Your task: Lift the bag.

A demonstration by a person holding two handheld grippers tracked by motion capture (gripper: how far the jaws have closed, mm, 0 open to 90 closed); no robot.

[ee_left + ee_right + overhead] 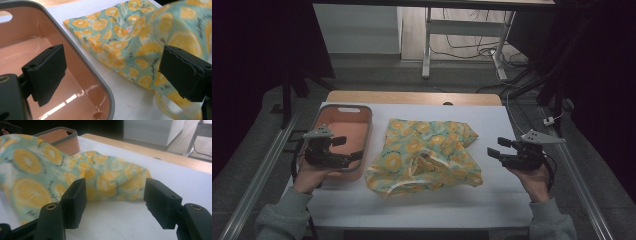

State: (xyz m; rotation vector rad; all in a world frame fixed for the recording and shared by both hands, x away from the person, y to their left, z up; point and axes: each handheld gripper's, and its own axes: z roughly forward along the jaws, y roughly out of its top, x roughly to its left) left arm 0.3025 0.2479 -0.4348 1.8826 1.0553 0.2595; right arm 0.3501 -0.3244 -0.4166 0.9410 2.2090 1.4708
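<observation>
The cloth [424,152] is a thin, soft woven fabric, matt, printed with orange slices on pale green; it lies in loose wrinkles and folds. The bin [364,131] beside it looks like moulded plastic: its salmon inside is smooth and glossy, throwing back bright streaks of light in the left gripper view, while its grey rim is duller. The counter [492,197] carries a smooth, matt white sheet, and bare pale wood with a light sheen shows along its far edge. The left tongs [113,75] and the right tongs [115,203] have matt black plastic pads with faintly ridged, layered edges.
</observation>
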